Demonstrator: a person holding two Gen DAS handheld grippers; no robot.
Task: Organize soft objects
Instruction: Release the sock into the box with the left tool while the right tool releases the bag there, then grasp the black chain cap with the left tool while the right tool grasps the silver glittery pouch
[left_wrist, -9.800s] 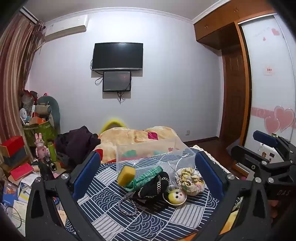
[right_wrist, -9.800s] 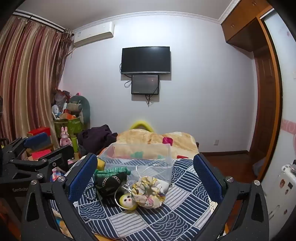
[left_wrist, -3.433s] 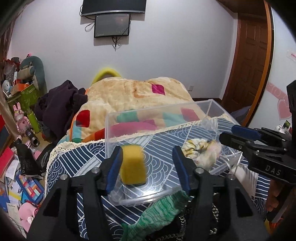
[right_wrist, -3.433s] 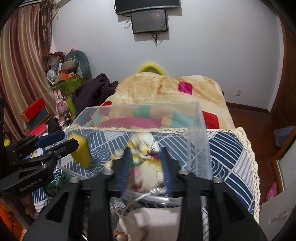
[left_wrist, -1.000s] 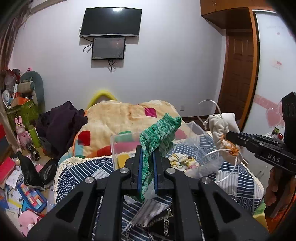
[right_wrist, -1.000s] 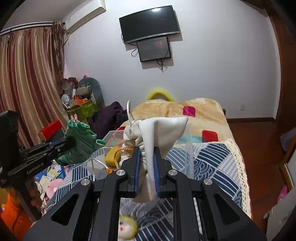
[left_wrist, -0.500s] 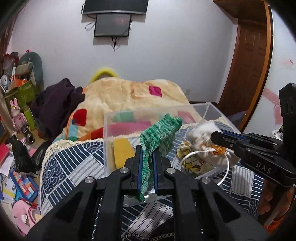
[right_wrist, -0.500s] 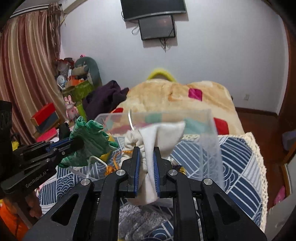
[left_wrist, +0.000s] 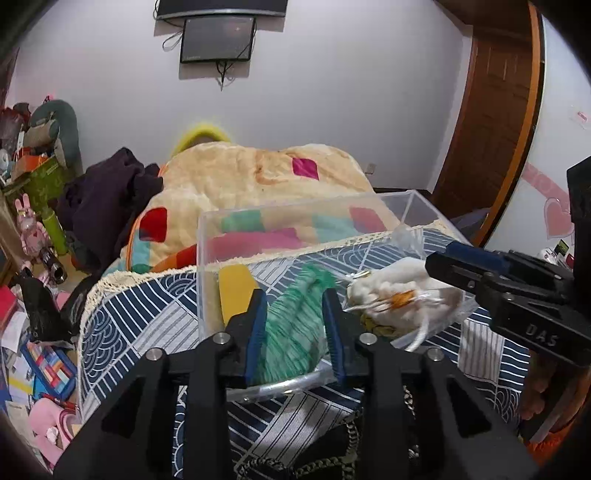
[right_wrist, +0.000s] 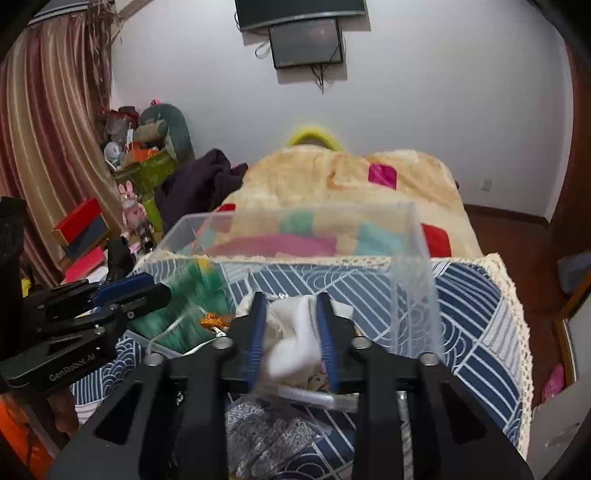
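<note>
A clear plastic bin stands on the blue patterned bedspread. My left gripper is open over the bin's near edge, and the green knitted cloth, blurred, lies loose between its fingers inside the bin. A yellow sponge leans at the bin's left. My right gripper is open too, with the white drawstring pouch, blurred, between its fingers inside the bin. The pouch rests on a floral item in the left wrist view.
A black chain item and a grey striped cloth lie on the bedspread in front of the bin. A beige blanket covers the bed behind. Clutter and toys stand at the left, a wooden door at the right.
Both grippers have opened over the bin. The green cloth and the white pouch have dropped from the shut jaws into the bin.
</note>
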